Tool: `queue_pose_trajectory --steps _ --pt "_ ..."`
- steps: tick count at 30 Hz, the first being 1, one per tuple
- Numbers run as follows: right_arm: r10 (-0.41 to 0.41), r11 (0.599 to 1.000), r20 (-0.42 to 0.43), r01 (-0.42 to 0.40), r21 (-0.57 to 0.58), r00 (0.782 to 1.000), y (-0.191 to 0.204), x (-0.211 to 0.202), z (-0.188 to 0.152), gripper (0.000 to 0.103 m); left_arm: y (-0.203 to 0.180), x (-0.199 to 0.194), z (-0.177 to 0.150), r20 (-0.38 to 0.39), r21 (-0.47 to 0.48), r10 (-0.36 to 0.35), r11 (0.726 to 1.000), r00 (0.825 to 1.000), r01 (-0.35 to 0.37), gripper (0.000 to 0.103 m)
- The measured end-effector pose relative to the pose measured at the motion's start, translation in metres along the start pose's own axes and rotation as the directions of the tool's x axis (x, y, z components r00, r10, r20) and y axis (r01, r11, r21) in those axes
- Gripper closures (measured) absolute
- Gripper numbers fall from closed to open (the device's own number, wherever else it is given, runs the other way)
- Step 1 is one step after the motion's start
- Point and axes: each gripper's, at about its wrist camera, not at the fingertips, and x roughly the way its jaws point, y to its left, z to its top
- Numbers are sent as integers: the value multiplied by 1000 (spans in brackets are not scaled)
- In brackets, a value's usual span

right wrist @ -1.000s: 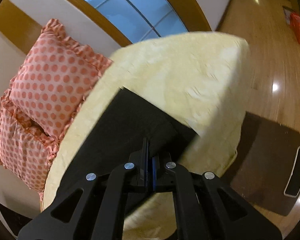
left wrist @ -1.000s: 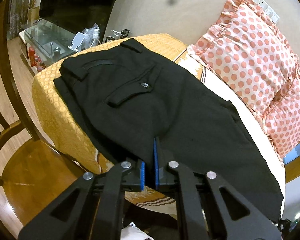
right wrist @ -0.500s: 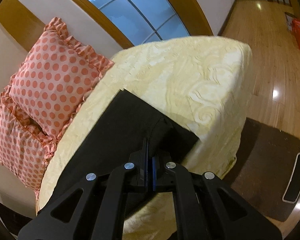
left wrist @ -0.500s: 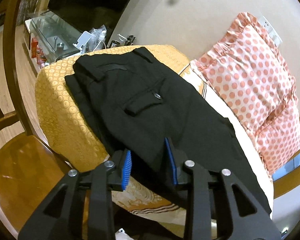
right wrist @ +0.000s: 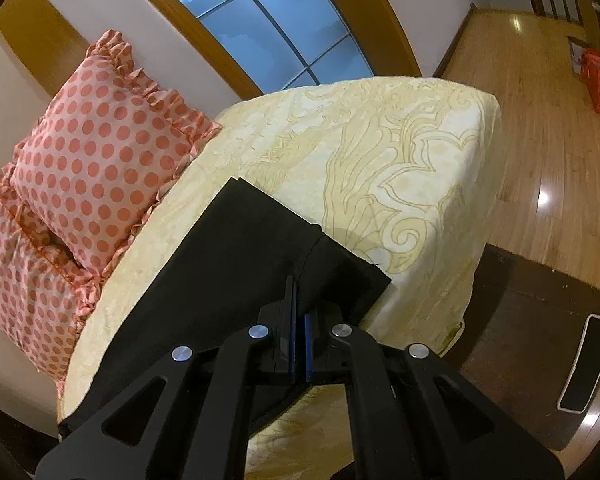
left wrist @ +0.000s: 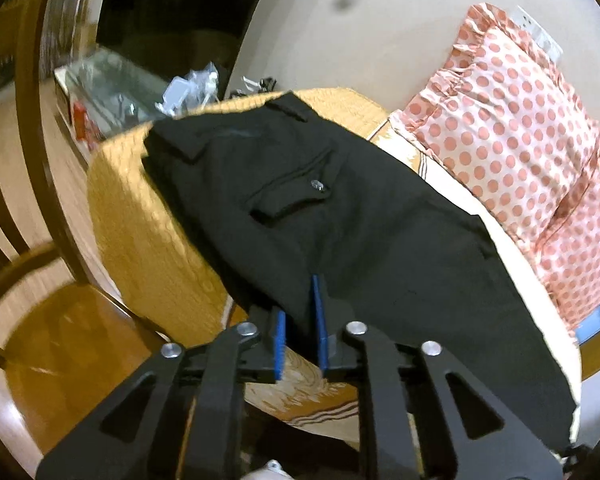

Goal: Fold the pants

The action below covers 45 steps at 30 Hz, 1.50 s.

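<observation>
Right now your left gripper (left wrist: pixel 300 320) has its jaws parted around the near edge of the black pants (left wrist: pixel 340 216), which lie lengthwise across the bed (right wrist: pixel 400 152). Your right gripper (right wrist: pixel 297 320) is clenched on the hem end, near the polka-dot pillows (right wrist: pixel 100 152).

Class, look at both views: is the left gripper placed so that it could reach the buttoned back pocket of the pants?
Probably yes. The left gripper, open around the pants' near edge, faces the pocket across bare cloth, with nothing lying between. The right gripper pinches the leg end, well away.
</observation>
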Motion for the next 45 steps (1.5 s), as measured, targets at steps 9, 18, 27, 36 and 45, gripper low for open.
queue_pose_trajectory --steps 9,18,27,36,45 --pt "-66 998 153 66 5 986 -13 -35 6 28 -52 -48 -3 242 182 83 975 967 -130 32" --pt "-62 997 132 66 -30 989 -12 -16 1 49 -126 -7 -37 71 360 -144 927 987 109 26" --pt "-28 980 170 60 -187 985 9 -25 -36 61 -135 23 -64 -27 378 -168 911 985 165 23" --pt "83 991 154 -65 -121 984 4 -21 -38 72 -141 24 -69 -17 418 -165 895 986 157 15" --pt "141 990 173 -139 -26 975 -2 -13 -29 94 -144 25 -75 1 459 -165 876 986 147 9"
